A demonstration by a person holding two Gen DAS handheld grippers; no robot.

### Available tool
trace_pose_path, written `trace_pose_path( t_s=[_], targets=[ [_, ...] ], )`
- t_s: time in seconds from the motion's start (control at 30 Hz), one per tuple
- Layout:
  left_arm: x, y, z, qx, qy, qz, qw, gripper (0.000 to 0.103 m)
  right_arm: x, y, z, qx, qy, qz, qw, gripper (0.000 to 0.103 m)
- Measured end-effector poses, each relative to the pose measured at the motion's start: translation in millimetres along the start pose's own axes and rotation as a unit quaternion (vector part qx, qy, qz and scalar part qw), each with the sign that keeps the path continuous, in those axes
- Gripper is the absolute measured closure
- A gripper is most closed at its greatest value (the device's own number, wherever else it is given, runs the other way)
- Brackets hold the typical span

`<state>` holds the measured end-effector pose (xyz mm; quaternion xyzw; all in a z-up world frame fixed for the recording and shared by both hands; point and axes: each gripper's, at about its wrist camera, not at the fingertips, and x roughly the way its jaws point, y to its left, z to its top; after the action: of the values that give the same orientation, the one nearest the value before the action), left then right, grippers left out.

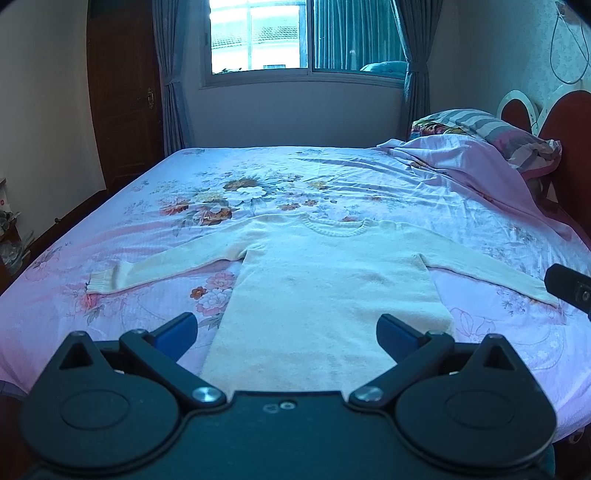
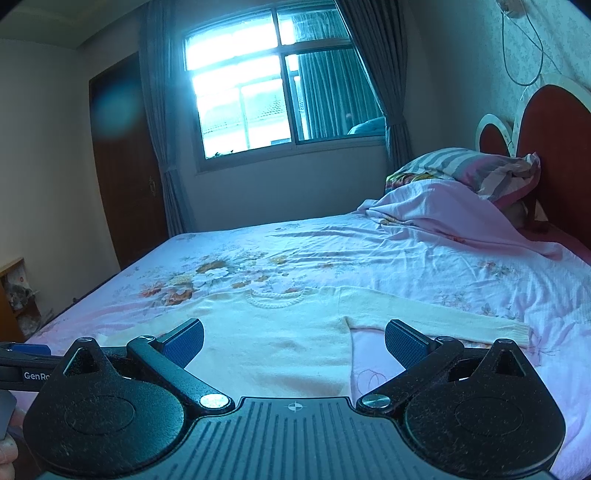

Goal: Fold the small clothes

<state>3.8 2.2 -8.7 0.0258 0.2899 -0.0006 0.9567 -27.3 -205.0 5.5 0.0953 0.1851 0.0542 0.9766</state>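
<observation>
Lying flat on the bed [image 1: 332, 173], face up: a cream sweater [image 1: 317, 291], collar [image 1: 334, 226] at the far end, hem toward the near edge, both sleeves spreading out to left and right

Hovering just over the near hem: left tongs [image 1: 287, 334], blue pads [image 1: 176, 332] standing wide apart, gripping nothing, sweater body showing between them

Hovering over the sweater's right side: right tongs [image 2: 294, 341], fingers likewise spread, pinching nothing; right edge of the body and the armpit showing in the gap, right sleeve [image 2: 436, 312] stretching off to the right past the right pad [image 2: 406, 343]

Peeking in at the right edge of the left view: part of the right tongs, near the right cuff; peeking in at the left edge of the right view: the left tool's dark arm

Covering the bed: a pink floral sheet [image 1: 229, 195], wrinkling toward the far right

Sitting far right against the red headboard [image 2: 554, 147]: a striped pillow [image 2: 465, 166] with a bunched pink cover [image 2: 436, 210] in front

Standing beyond the bed: window [image 1: 258, 33], grey curtains [image 1: 170, 74], dark door [image 1: 122, 92] at far left
</observation>
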Motion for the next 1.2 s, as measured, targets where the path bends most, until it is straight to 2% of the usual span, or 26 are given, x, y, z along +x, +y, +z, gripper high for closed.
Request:
trace_pose_path(
  t_s=[0.33, 0.6, 0.77, 1.2],
  targets=[
    [1.1, -2.2, 0.4, -0.012, 0.01, -0.003, 0.9999, 0.001, 2.8, 1.0, -1.4, -0.001, 0.002, -0.002, 1.0, 0.0],
    [2.7, -3.5, 0.4, -0.026, 0.001, -0.007, 0.9996, 0.001, 7.4, 1.5, -4.0, -0.001, 0.005, -0.005, 1.0, 0.0],
    [3.9, -1.6, 0.9, -0.02, -0.043, 0.005, 0.9989, 0.001, 10.8, 2.5, -6.4, -0.001, 0.009, -0.008, 1.0, 0.0],
    [22.2, 4.3, 2.7, -0.019, -0.013, 0.015, 0.9996, 0.001, 25.6, -2.8, -16.3, 0.004, 0.024, -0.023, 0.999, 0.0]
  ],
)
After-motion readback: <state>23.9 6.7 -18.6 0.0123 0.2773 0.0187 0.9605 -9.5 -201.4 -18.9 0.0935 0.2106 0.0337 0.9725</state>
